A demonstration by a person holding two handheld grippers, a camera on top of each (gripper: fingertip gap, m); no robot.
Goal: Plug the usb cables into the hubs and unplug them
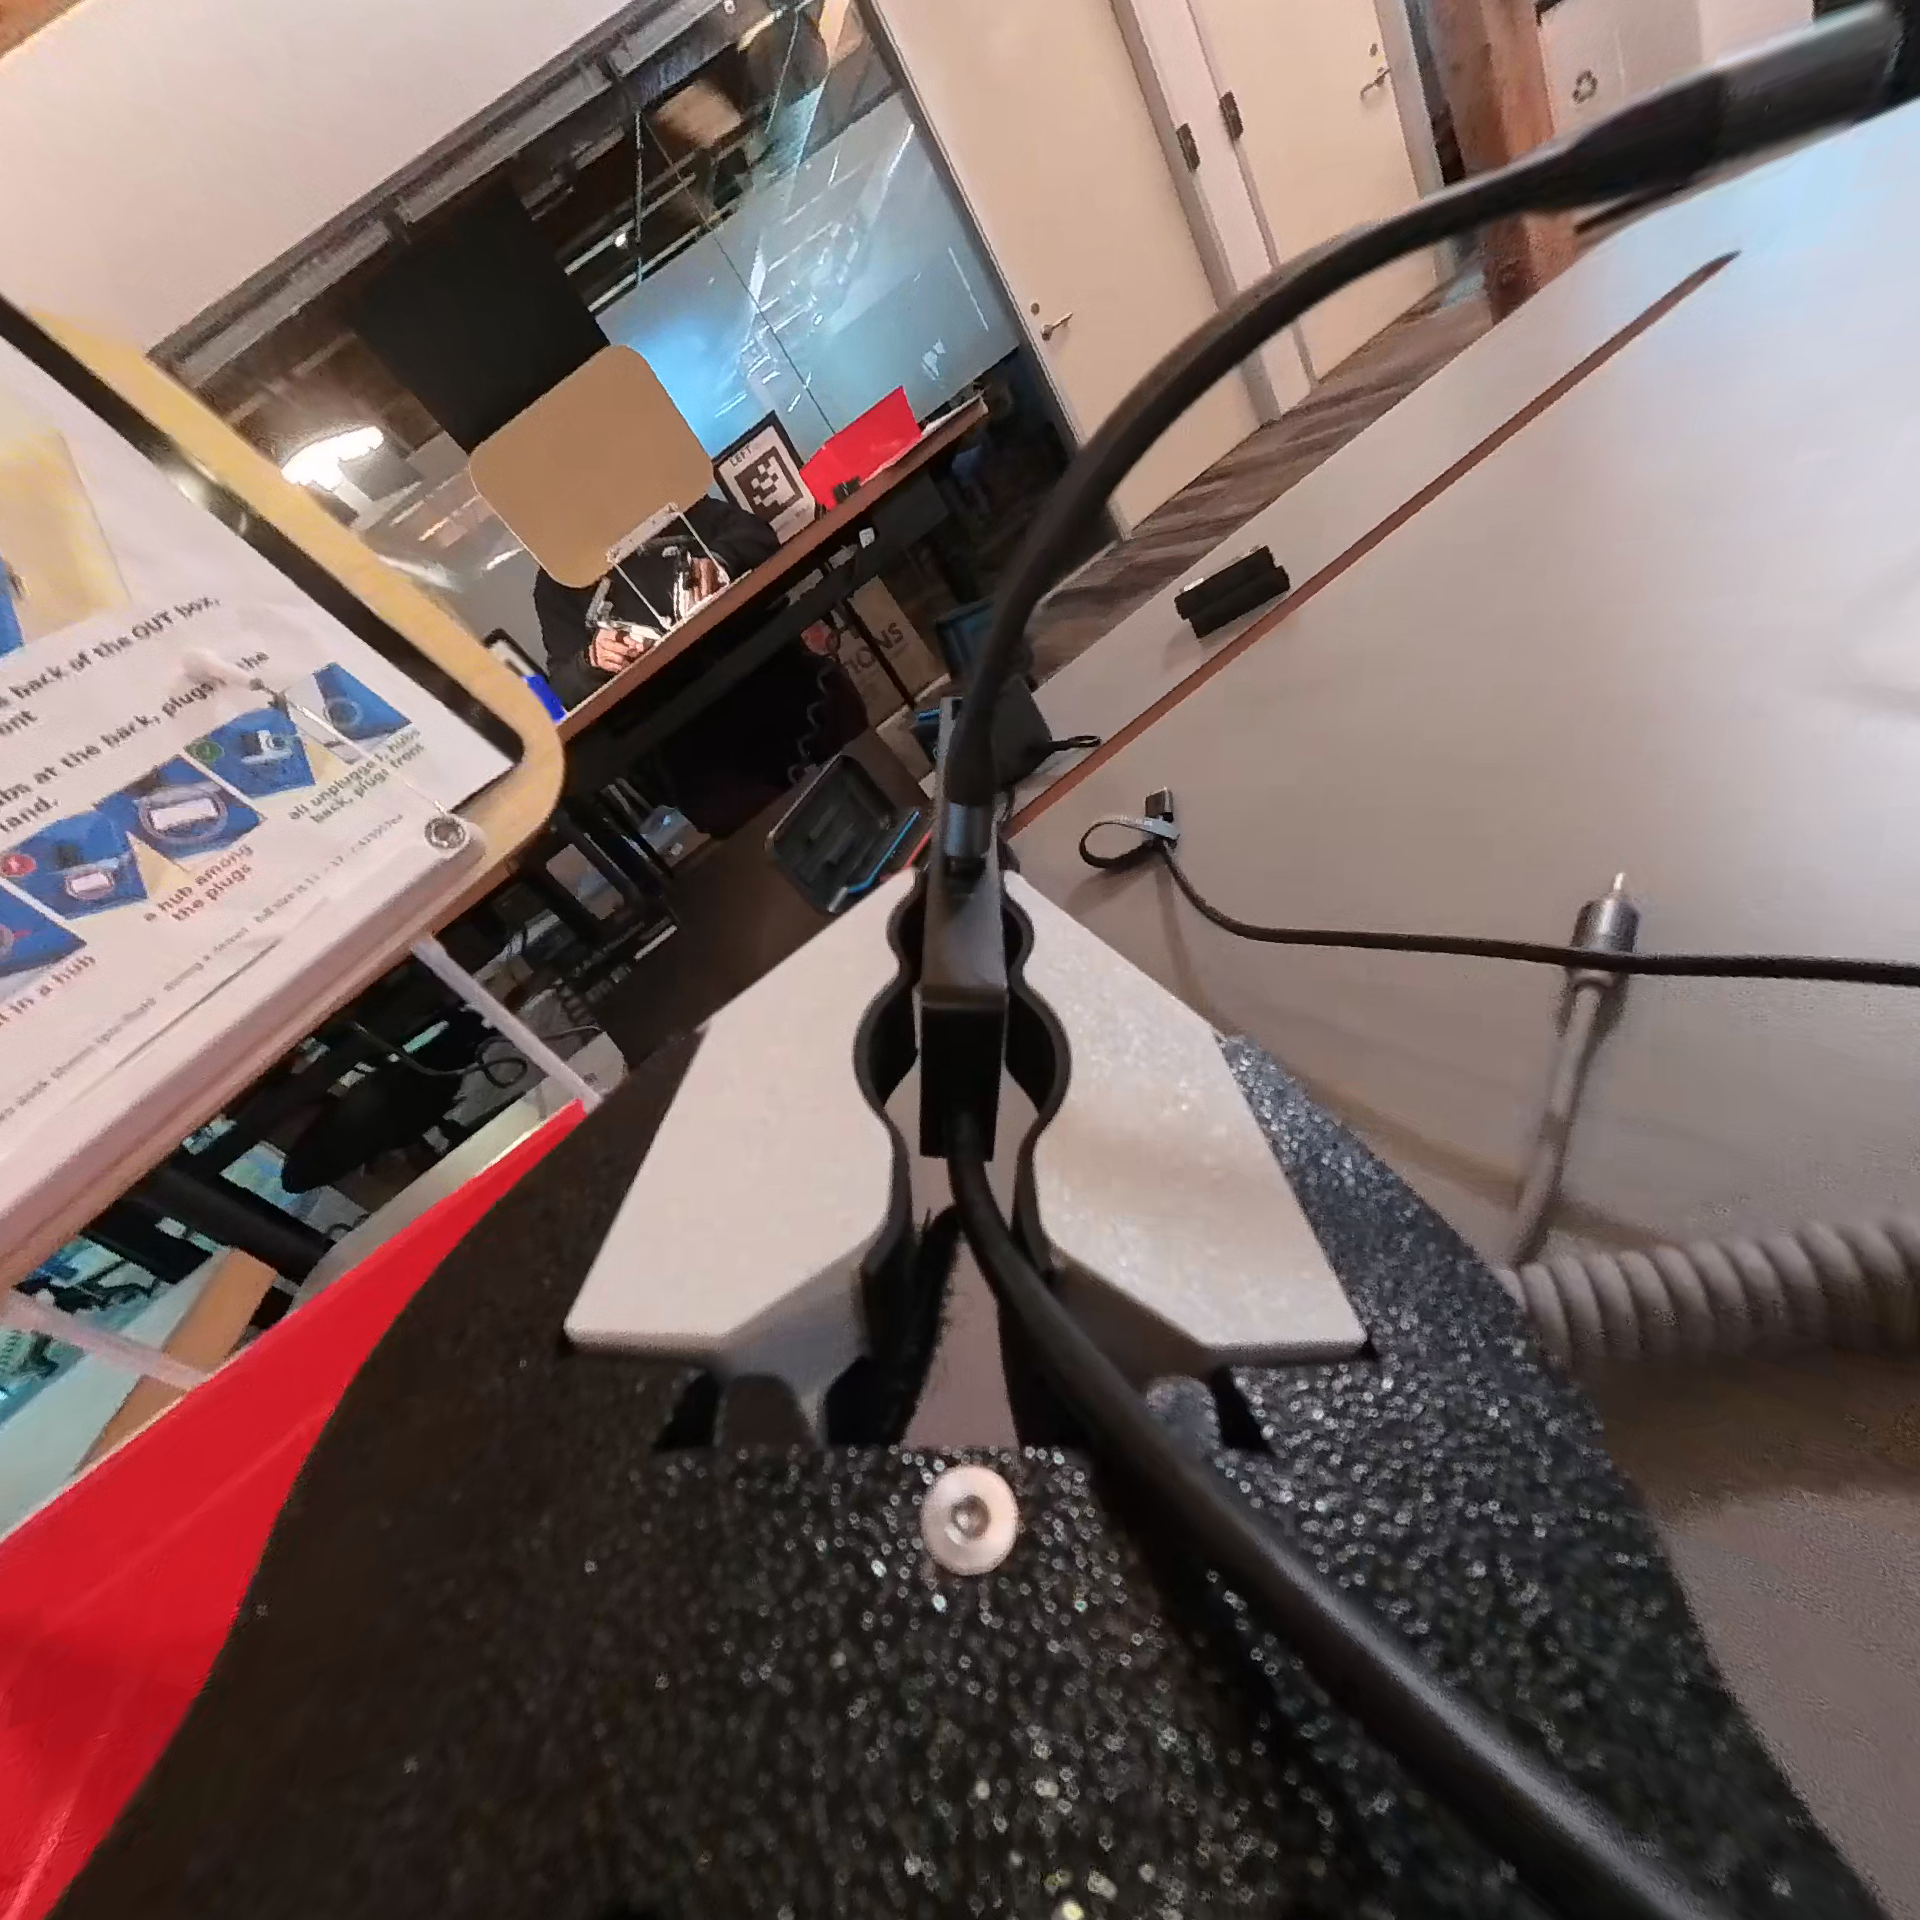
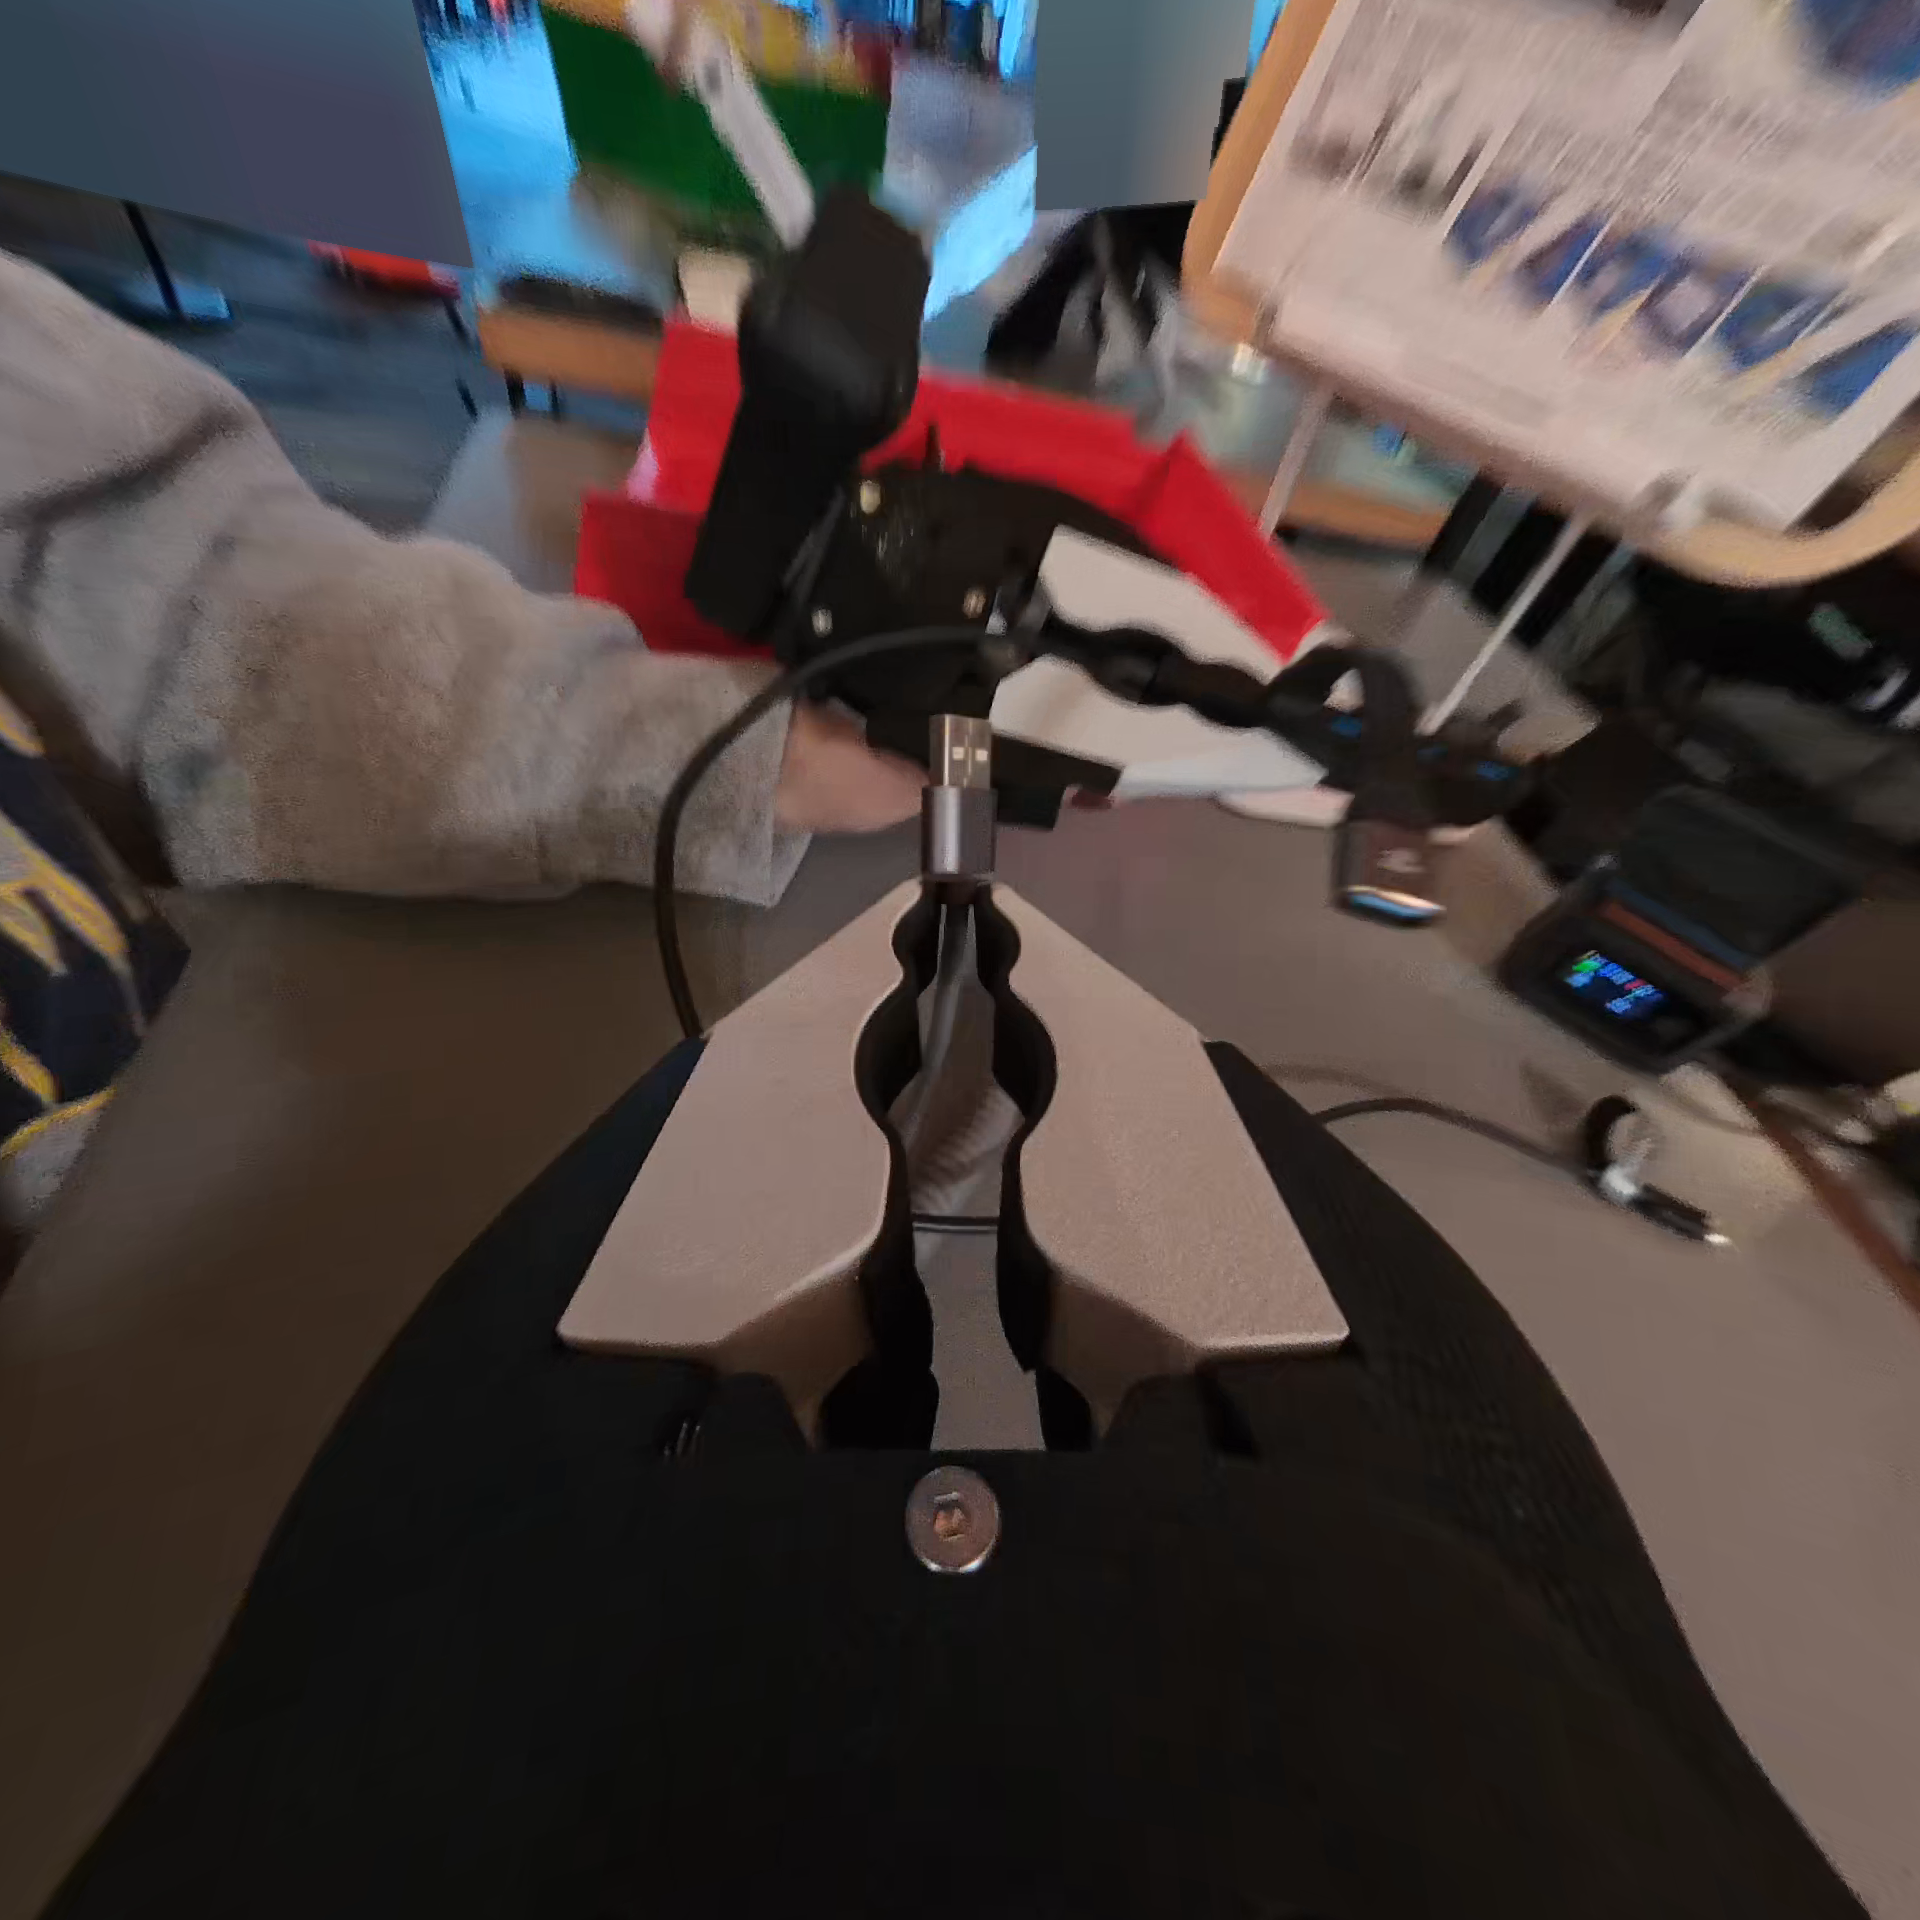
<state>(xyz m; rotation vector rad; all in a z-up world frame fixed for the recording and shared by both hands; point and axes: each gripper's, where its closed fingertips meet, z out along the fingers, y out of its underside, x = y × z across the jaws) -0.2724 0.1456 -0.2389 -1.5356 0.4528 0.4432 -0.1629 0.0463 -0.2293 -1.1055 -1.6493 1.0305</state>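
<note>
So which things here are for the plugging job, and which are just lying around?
For the job: slim black hub in left tool; grey metal USB plug in right tool.
Lying about: red box, small black block, grey coiled cable.

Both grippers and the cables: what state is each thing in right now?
Left gripper: shut on black hub.
Black hub: clamped, one cable plugged into its far end.
Right gripper: shut on grey USB cable.
Grey USB cable: unplugged, metal plug bare.
Coiled grey cable: loose on the table.
</note>
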